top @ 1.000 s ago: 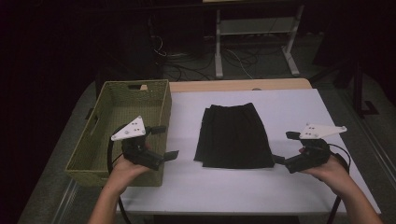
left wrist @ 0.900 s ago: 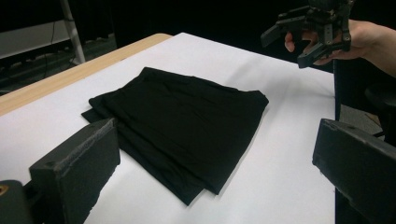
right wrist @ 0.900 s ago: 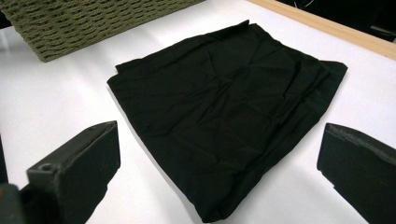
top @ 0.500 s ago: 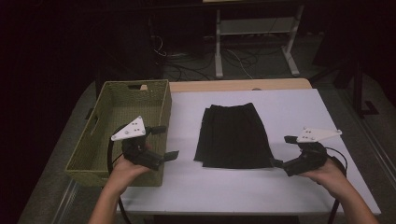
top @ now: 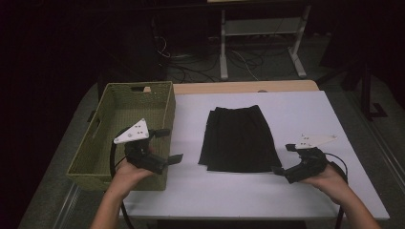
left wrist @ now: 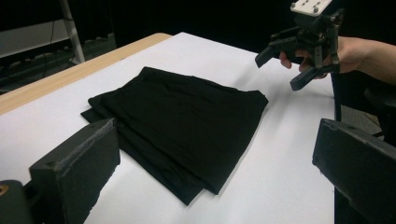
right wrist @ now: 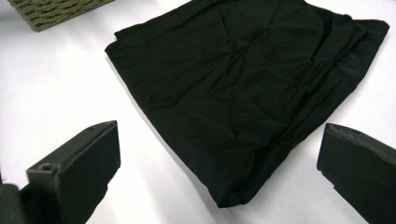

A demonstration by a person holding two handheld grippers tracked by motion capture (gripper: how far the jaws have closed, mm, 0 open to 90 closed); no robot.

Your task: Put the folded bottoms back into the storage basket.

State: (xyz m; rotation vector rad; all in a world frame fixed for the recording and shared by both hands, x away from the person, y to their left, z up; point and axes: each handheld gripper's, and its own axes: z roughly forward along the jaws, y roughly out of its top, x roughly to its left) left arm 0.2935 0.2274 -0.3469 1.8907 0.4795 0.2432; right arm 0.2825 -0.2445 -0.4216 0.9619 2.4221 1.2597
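Both my grippers, left (top: pixel 168 145) & right (top: pixel 282 158), hang w/ fingers released beside the black skirt (top: pixel 238 139) on the desk (top: pixel 305 114); best pinch near corners evenly.

White counter (top: pixel 305 119), wooden strip along 12 o'clock edge. Folded black skirt (top: pixel 239 139) flat at centre. Woven olive basket (top: pixel 162 110) at 9 o'clock, overhanging the edge.

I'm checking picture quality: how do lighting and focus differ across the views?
High view: dim and soft, black background, white table lit. Left gripper view: skirt sharp, near jaws blurred. Right gripper view: table glares bright, skirt folds readable, jaws blurred.
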